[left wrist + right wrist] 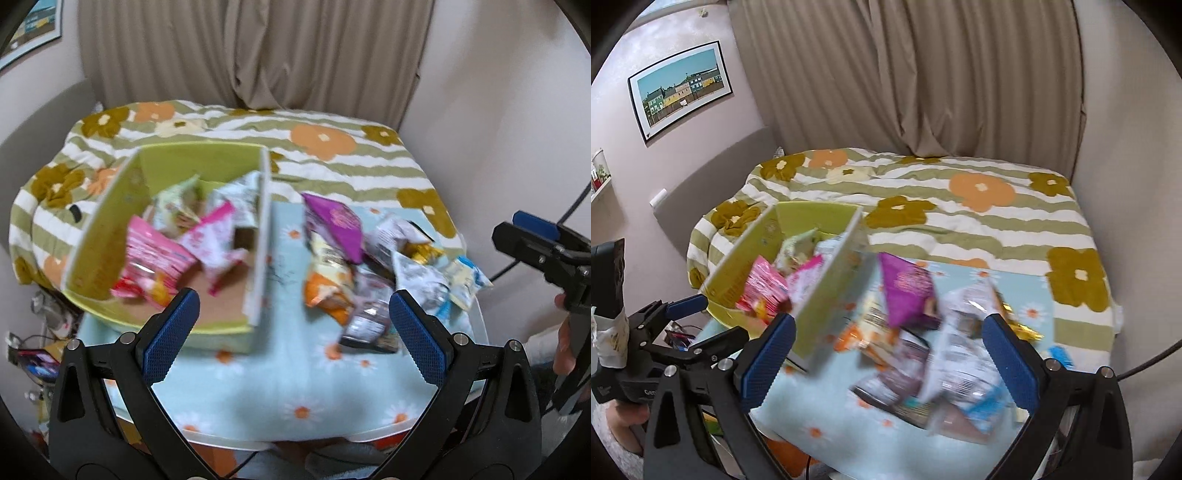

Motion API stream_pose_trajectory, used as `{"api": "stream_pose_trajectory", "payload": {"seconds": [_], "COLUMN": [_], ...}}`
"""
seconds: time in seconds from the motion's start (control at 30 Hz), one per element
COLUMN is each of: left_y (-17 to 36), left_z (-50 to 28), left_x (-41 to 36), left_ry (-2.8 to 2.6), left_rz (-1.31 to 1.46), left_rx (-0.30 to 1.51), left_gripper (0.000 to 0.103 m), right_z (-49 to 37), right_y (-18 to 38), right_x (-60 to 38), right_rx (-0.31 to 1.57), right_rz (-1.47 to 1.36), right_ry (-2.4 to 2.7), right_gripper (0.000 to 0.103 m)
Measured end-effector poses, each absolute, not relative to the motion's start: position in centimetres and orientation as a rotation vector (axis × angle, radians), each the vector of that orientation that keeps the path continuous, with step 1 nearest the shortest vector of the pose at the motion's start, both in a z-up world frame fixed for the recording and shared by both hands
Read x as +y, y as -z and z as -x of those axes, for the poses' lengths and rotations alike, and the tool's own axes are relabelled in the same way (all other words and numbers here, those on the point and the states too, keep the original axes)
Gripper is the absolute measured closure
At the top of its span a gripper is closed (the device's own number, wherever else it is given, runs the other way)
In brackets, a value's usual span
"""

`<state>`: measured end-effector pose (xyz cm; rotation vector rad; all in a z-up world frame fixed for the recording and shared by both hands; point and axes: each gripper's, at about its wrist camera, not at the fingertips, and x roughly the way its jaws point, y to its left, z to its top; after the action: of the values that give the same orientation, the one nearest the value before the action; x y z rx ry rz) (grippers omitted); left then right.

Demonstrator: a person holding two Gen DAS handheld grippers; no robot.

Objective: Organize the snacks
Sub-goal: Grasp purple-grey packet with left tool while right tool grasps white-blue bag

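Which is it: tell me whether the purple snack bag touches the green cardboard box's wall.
Apart. In the left wrist view, a strip of light blue floral cloth shows plainly between the purple snack bag and the green cardboard box. Both grippers hang open, holding nothing.

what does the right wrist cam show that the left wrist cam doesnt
Only the right wrist view shows the whole framed picture of colourful houses, a small wall shelf, and the left gripper from the side.

Only the left wrist view shows the right gripper from the side and floor clutter.

Both show the green box holding pink packets, the loose snack pile, and the curtain.
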<state>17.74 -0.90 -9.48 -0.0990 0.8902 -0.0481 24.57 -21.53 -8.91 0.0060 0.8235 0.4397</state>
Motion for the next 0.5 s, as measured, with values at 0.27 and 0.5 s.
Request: {"api": "stream_pose_trajectory", "payload": {"seconds": [0.27,0.5], "left_y": [13.0,17.8], "left_z": [-18.7,-21.4], "left_x": [-6.3,-9.3], "left_ry": [0.092,0.164], "left_rz": [0.065,0.038], "left_rx": [0.975,1.070], "left_gripper": [0.001,0.001], "right_z": [-24.8,-25.7], "right_y": [12.2,16.5], "right_x": [-27.8,-29.4], "right_rx": [0.854,0.900], "right_rz": [0.013,0.100], "right_ry": [-0.481,-0.524], "right_gripper": [0.002,0.002]}}
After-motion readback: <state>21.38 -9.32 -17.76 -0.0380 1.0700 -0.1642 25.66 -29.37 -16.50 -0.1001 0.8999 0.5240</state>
